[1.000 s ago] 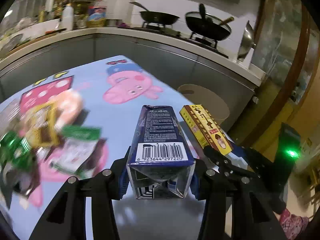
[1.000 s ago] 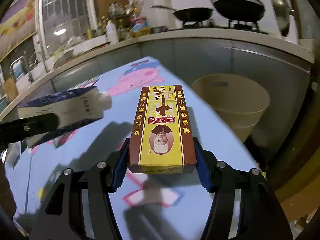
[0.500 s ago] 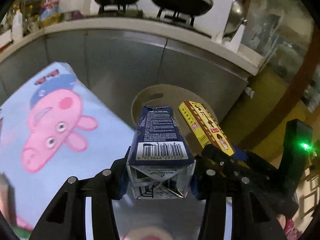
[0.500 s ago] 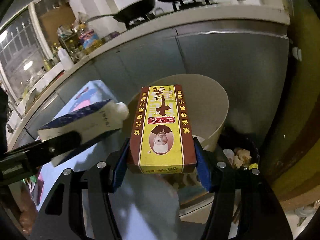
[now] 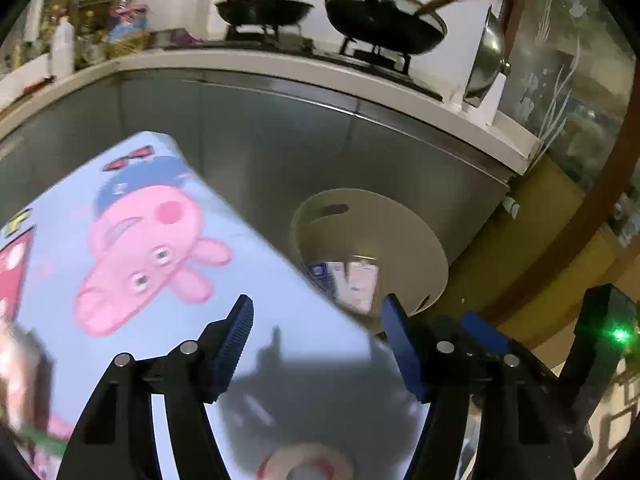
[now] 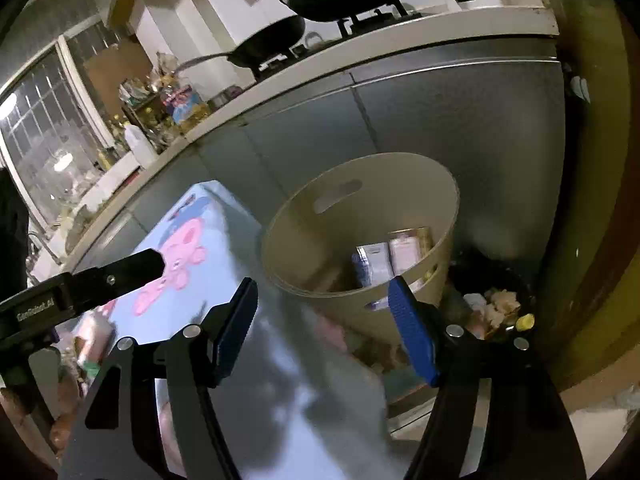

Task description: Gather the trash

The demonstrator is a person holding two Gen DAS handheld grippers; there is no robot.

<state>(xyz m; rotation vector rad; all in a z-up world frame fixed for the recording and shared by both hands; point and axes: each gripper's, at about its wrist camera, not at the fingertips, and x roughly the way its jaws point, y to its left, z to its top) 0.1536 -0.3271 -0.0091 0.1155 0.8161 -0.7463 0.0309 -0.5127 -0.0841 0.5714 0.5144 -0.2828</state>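
A beige round bin (image 5: 416, 236) (image 6: 404, 176) stands on the floor past the table's corner. Inside it lie the blue and white carton (image 5: 324, 276) (image 6: 370, 264) and the yellow box (image 6: 416, 240). My left gripper (image 5: 318, 312) is open over the table corner, its jaws still opening, nothing between them. My right gripper (image 6: 322, 294) is also open and widening, empty, its fingertips just short of the bin's near rim. The left gripper's black finger (image 6: 132, 268) shows at the left of the right wrist view.
A blue cartoon-pig tablecloth (image 5: 160, 240) (image 6: 180, 248) covers the table. Blurred wrappers (image 5: 16, 360) lie at its left. Grey cabinets (image 5: 280, 140), a counter and a stove with black pans (image 5: 384, 20) stand behind. Scraps lie on the floor (image 6: 496, 304) right of the bin.
Both grippers swung from the table to the bin, then opened. The carton left the left gripper and the yellow box left the right; both now lie in the bin.
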